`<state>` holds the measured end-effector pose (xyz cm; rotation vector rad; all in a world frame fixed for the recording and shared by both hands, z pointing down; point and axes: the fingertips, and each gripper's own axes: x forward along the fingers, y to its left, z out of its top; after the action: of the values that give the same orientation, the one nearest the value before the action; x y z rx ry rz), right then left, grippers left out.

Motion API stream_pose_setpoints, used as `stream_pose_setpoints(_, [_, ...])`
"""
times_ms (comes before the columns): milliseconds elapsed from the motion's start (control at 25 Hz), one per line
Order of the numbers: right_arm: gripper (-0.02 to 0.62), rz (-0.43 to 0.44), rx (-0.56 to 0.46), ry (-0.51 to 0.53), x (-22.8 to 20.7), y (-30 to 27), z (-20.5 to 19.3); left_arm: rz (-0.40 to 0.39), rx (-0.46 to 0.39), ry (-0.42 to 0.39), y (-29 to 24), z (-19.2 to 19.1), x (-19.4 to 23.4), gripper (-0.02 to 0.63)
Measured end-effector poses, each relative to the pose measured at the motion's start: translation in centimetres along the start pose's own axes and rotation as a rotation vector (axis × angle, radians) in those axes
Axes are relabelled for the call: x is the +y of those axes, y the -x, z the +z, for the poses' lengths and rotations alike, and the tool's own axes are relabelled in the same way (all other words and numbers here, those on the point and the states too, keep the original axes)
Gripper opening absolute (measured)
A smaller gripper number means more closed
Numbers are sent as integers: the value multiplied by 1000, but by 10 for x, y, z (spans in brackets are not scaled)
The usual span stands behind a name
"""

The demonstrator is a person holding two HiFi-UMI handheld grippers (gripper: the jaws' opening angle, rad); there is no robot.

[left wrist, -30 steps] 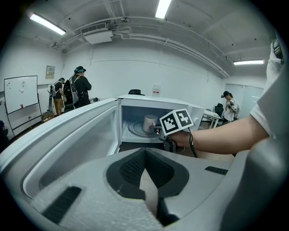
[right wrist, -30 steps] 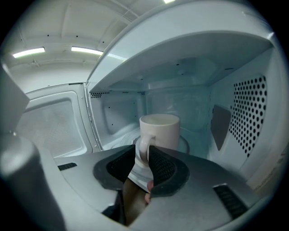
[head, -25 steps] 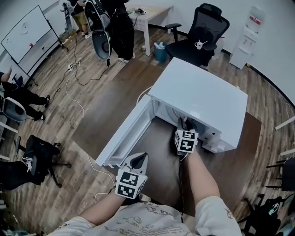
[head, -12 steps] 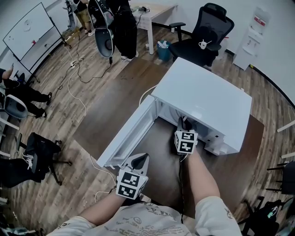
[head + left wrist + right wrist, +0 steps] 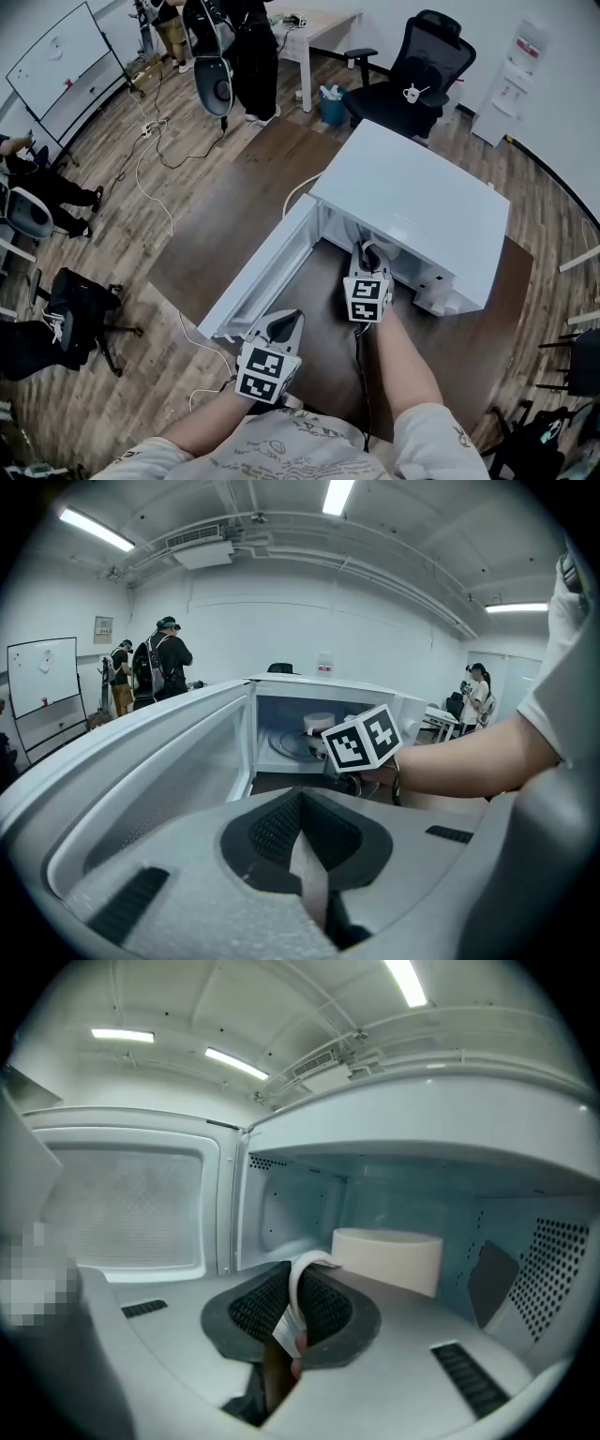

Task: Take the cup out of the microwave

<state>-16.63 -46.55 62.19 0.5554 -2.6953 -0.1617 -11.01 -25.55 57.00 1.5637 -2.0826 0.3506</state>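
Now that the right gripper (image 5: 298, 1286), clamped on the handle of the white ceramic cup (image 5: 389, 1258) just ahead, has eased back from the white microwave (image 5: 412, 202), withdrawal looks begun; the left gripper (image 5: 302, 834) idles closed, empty.

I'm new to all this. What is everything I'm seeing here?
microwave: one, white, on the table, door open.
cup: one, white, inside the microwave.
table: one, dark brown, under the microwave.
office chair: one, black, beyond the table.
mug: one, white, on the chair's seat.
whiteboard: one, white, far left.
people: a few, dark clothes, at the room's far end.
right gripper: one, grey, inside the microwave, jaws shut on the cup's handle.
left gripper: one, grey, near the person's body, jaws together, empty.
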Motion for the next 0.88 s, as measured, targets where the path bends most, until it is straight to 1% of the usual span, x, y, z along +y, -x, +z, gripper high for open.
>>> stream_pose_setpoints(160, [37,-5,-11,-51,8,13,4,-13,-17,-5,3,4,-1,4])
stream_pose_setpoints(400, [34,-22,-22,-75,21,42,11,-33,-47,-6,9,9,-3,5])
stream_pose_setpoints(680, [35,-81,-38,-107,29,91,27,-70,-92,-10,22,19,-5,5])
stream_pose_setpoints(880, [34,-113,-57,-109,37,129,37,-118,-126,-23,25,28,-12,5])
